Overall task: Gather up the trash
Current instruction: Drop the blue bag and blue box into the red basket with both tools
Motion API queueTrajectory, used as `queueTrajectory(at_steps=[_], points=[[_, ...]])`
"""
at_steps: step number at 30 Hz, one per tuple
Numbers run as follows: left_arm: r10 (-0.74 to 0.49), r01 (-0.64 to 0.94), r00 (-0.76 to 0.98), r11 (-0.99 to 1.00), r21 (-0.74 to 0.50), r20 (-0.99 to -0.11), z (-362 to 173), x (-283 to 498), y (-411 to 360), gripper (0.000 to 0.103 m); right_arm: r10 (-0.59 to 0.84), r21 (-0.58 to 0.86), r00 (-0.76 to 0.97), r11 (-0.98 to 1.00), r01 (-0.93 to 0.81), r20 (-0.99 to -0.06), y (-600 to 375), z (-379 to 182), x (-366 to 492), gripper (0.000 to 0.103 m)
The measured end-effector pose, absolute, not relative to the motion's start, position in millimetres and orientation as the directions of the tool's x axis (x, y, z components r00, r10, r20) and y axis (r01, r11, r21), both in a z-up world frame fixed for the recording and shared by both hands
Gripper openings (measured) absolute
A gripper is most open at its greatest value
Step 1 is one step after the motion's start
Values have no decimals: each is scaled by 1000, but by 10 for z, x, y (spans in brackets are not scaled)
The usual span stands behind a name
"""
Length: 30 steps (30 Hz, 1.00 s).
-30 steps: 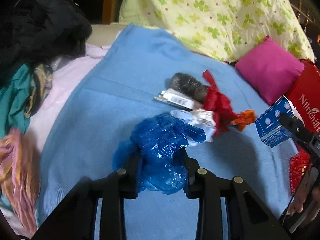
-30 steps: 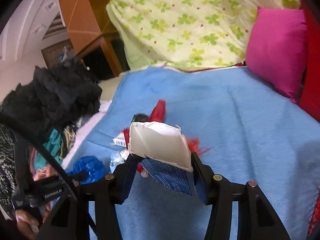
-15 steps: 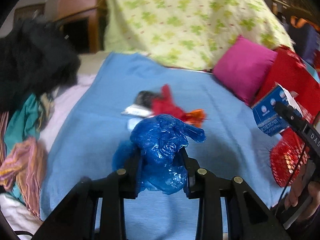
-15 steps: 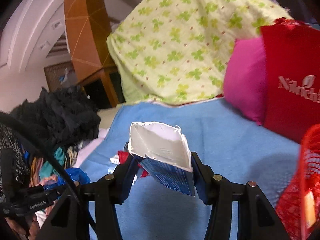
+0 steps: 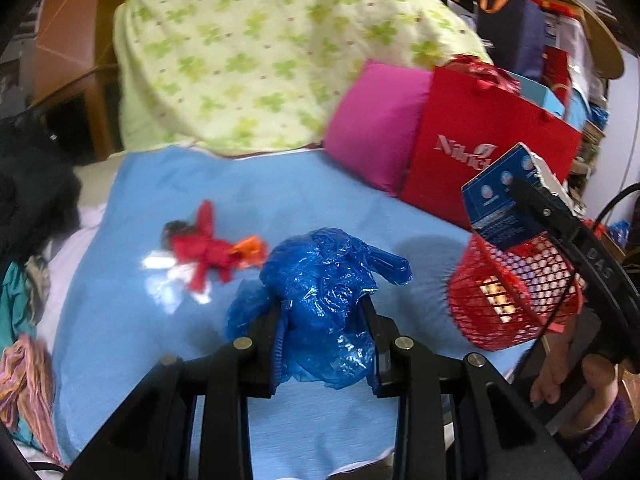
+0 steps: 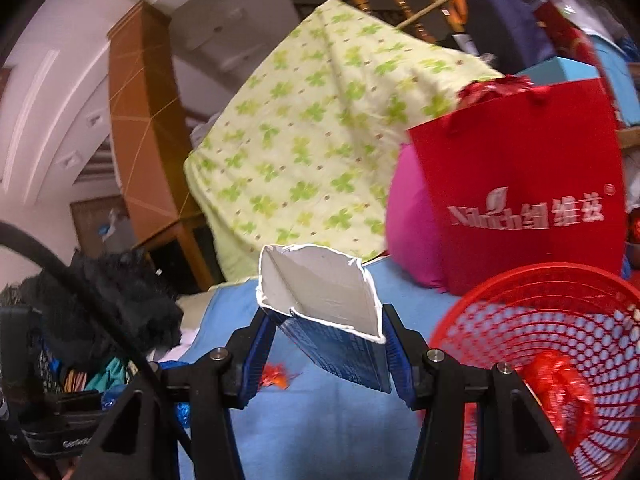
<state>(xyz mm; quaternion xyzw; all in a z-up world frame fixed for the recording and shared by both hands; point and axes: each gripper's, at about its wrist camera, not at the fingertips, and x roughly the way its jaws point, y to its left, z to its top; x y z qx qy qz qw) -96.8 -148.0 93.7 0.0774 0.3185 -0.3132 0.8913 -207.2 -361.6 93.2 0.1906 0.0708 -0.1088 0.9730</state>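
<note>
While the left gripper (image 5: 324, 316) clamps a blue plastic bag (image 5: 320, 280) and the right gripper (image 6: 324, 344) a torn carton (image 6: 328, 320) near the red basket (image 6: 560, 320), red wrappers (image 5: 204, 248) remain on the bed (image 5: 140, 320).

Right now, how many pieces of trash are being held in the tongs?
2. A crumpled blue plastic bag sits pinched in the left tongs, and a torn blue carton is clamped in the right tongs, beside the red basket. More trash lies on the bed.

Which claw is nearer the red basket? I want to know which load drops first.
Right. The right claw, holding the blue carton, is beside the red basket; the left claw, holding the blue bag, hangs farther away.
</note>
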Motion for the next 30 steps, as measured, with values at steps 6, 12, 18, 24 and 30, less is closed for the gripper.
queueTrajectory(at_steps=[6,12,18,24,30], points=[[-552,667,570,744,-51,-609,1040,-1140,-1868,34,-260,375,951,875,305,-166,-3938,917,-2298,56],[-615,734,512,676,-67,-599,1159,-1296,-2284,34,-338,406,928,835,372,-156,-4293,865,-2604,56],[-678,806,435,586,-80,-593,1262,-1502,-2803,35,-381,487,910,771,410,-164,-4696,759,-2894,56],[-684,833,377,545,-95,-624,1154,-1569,-3279,42,-404,607,898,673,422,-176,-5067,612,-3165,58],[-660,843,364,533,-68,-658,946,-1634,-3480,59,-393,675,903,621,399,-173,-5212,553,-3233,80]])
